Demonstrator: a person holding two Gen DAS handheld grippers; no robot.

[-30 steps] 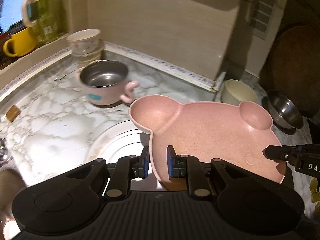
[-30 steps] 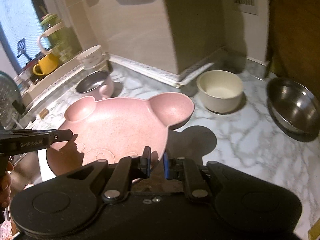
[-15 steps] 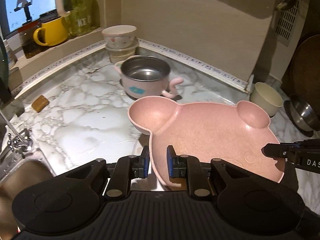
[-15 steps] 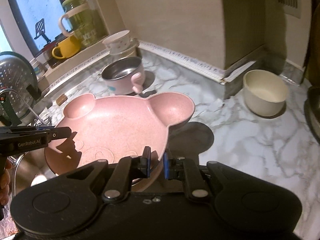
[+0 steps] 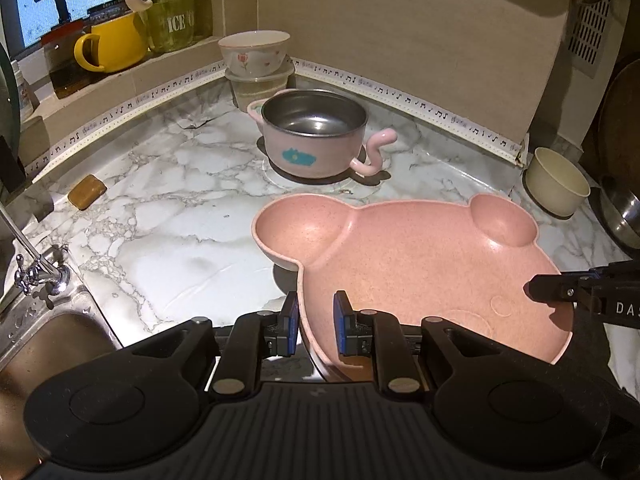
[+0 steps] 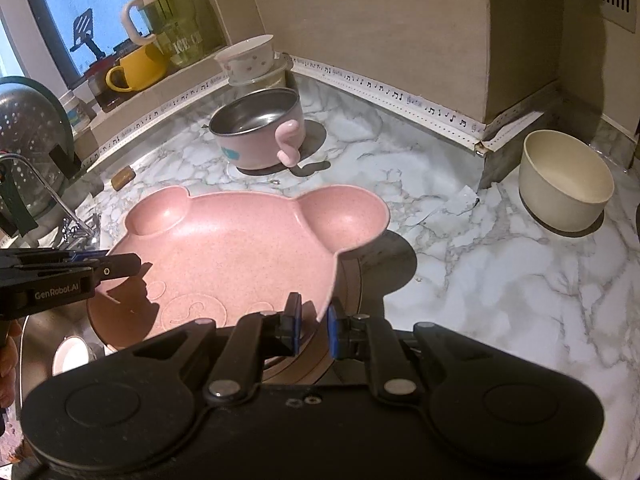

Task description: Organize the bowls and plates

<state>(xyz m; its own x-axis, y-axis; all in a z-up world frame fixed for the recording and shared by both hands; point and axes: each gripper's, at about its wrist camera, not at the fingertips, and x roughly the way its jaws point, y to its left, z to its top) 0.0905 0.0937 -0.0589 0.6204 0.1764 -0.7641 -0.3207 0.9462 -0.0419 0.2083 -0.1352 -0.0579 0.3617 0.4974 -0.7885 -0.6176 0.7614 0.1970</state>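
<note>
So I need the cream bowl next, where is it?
The cream bowl sits on the marble counter at the right, by the wall corner, right of the pink plate.

Bear plate [image 5: 420,272] nearest, over bench [image 5: 180,224]. Handled pot [image 5: 314,136] behind it; stacked bowls [image 5: 256,64] behind pot in corner. Round bowl [image 6: 566,178] far right; sink [image 5: 44,344] left.

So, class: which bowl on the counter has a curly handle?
The pink bowl with the steel inside; the cream bowl and flowered bowl have none.
</note>
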